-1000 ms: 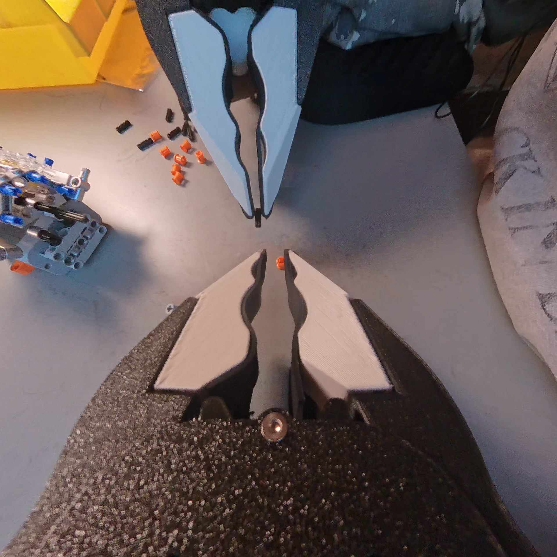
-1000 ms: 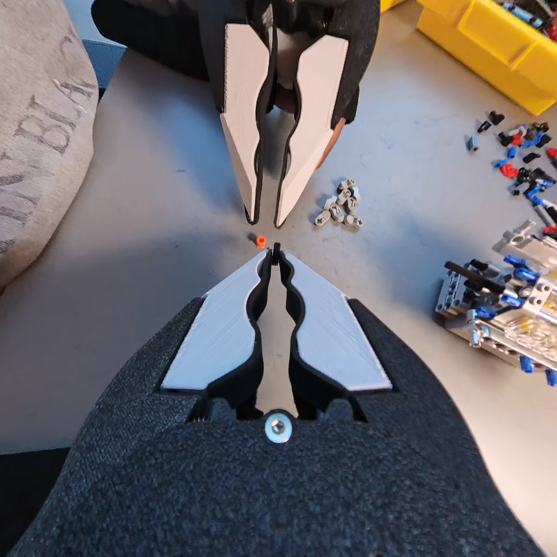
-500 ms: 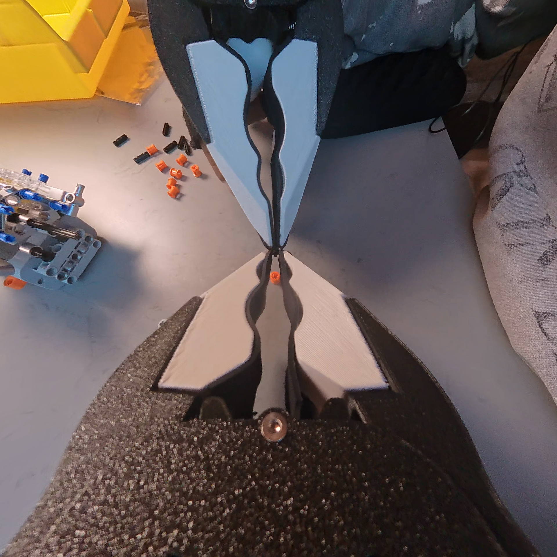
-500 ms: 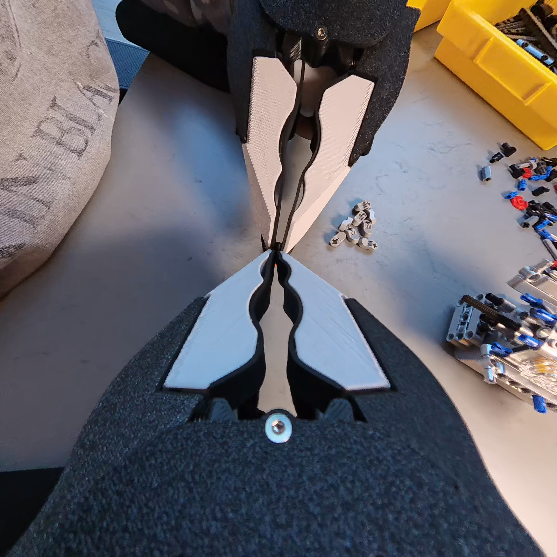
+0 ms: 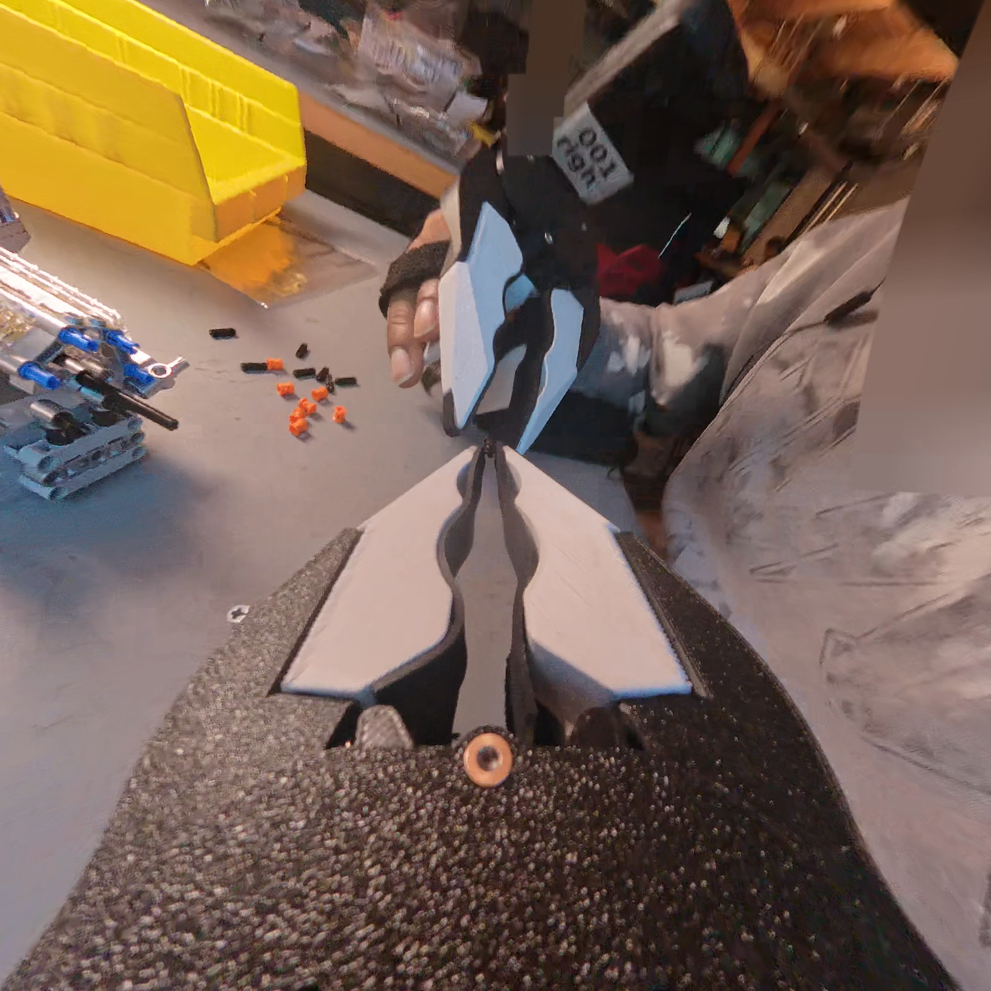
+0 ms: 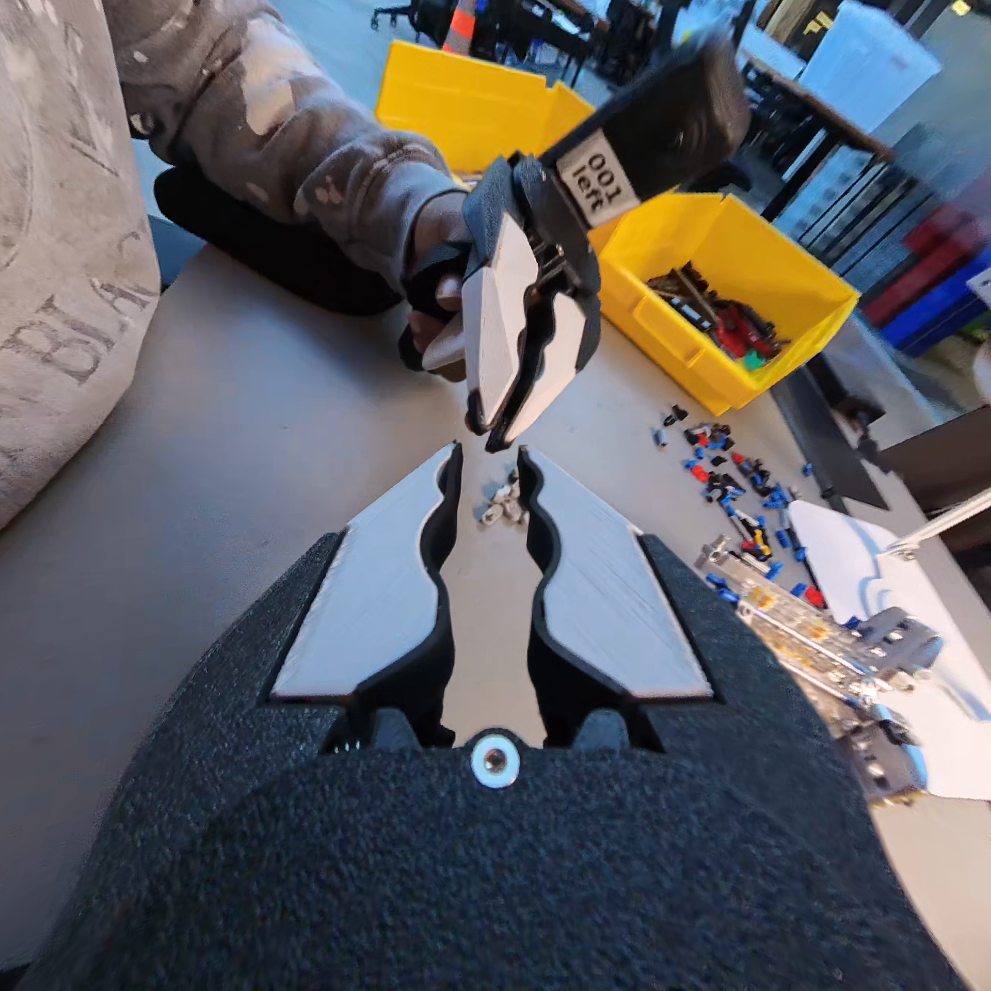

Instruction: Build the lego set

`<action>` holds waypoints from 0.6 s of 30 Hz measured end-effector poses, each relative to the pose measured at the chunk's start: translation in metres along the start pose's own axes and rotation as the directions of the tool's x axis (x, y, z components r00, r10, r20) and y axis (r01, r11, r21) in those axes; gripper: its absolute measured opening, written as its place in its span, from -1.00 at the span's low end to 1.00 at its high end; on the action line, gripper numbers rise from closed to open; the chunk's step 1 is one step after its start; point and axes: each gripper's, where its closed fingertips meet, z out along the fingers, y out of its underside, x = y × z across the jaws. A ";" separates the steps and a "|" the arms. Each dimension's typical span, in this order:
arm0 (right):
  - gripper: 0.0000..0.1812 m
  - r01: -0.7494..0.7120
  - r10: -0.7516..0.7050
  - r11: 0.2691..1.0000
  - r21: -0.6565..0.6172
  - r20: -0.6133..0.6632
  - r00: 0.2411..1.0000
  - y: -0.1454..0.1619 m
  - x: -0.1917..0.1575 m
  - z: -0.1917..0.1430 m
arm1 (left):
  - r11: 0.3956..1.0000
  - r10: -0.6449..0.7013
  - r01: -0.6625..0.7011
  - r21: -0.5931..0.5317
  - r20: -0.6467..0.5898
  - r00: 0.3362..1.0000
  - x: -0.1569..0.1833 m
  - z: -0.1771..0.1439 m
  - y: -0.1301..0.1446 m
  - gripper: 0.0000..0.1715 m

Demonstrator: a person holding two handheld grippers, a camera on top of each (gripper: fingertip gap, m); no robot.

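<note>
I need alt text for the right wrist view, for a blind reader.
The right gripper stands open above a grey table, facing the left gripper, whose tips are nearly closed. Small grey pieces lie between its fingers; beyond stand a yellow bin and scattered building-toy parts.

A grey table [image 5: 161, 590] carries loose orange bushings [image 5: 305, 405] and black pins [image 5: 322, 372] near a grey-blue brick assembly [image 5: 75, 423]. A yellow bin [image 6: 724, 300] of parts stands behind scattered blue pieces [image 6: 740, 488].

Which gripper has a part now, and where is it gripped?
The left gripper pinches a small black pin at its very tips; the right gripper is open, empty.
</note>
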 end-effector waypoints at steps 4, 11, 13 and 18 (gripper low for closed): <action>-0.83 0.059 -0.056 0.998 0.035 -0.087 0.995 -0.012 0.009 -0.004 | 0.980 -0.151 0.163 0.114 -0.109 0.982 0.003 -0.008 -0.017 -0.98; -0.93 0.106 -0.098 0.993 0.055 -0.141 0.985 -0.021 0.012 -0.006 | 0.945 -0.258 0.290 0.150 -0.204 0.944 0.006 -0.009 -0.023 -0.98; -0.94 0.108 -0.100 0.993 0.054 -0.138 0.985 -0.022 0.011 -0.005 | 0.940 -0.271 0.306 0.149 -0.216 0.938 0.007 -0.009 -0.023 -0.98; -0.95 0.111 -0.102 0.992 0.056 -0.144 0.984 -0.022 0.012 -0.004 | 0.936 -0.283 0.321 0.146 -0.234 0.930 0.008 -0.009 -0.023 -0.98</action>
